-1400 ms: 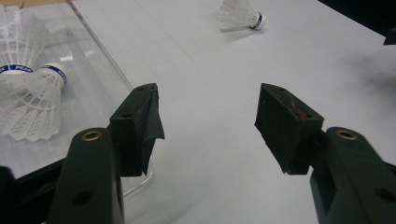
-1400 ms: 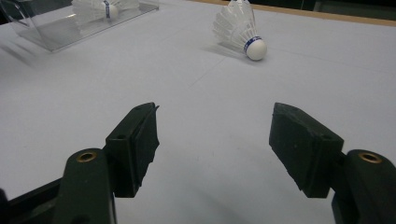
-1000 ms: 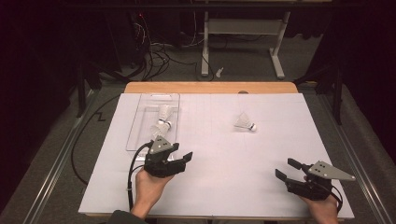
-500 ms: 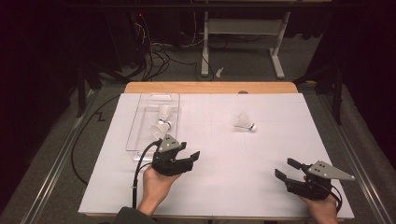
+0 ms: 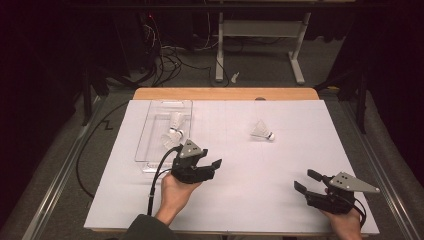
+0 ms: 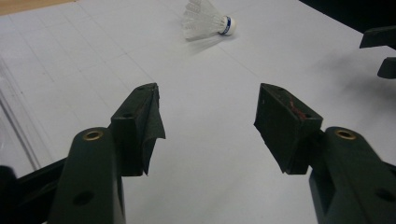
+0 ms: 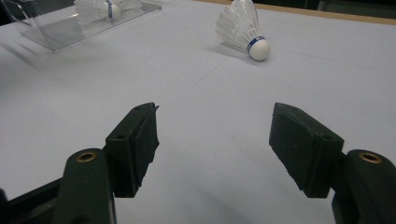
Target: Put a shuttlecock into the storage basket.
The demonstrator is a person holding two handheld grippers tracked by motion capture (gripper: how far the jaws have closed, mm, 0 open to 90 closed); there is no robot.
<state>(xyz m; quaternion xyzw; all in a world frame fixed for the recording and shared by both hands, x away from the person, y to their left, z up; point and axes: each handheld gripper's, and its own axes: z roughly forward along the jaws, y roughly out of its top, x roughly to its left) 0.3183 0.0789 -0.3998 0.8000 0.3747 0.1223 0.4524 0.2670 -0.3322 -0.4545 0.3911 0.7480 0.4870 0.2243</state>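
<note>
A white shuttlecock (image 5: 262, 131) (image 6: 205, 21) (image 7: 243, 29) lies on its side on the white sheet (image 5: 240, 195), right of centre toward the back. A clear plastic tray (image 5: 147, 130) at the back left holds two more shuttlecocks (image 5: 172, 131) (image 7: 100, 9). My left gripper (image 5: 214, 167) (image 6: 208, 126) hovers just right of the tray's near end, jaws open and empty, pointing toward the loose shuttlecock. My right gripper (image 5: 306, 180) (image 7: 212, 144) rests near the front right corner, open and empty, also facing that shuttlecock.
The sheet covers a wooden table (image 5: 225, 93) whose far edge shows behind it. Past the table stand a white frame (image 5: 260, 35) and loose cables (image 5: 165, 55) on the floor. A black cable (image 5: 155, 180) trails from the left gripper.
The left hand has slid to the right along the sheet, away from the tray's near end. The right hand has stayed where it was.
</note>
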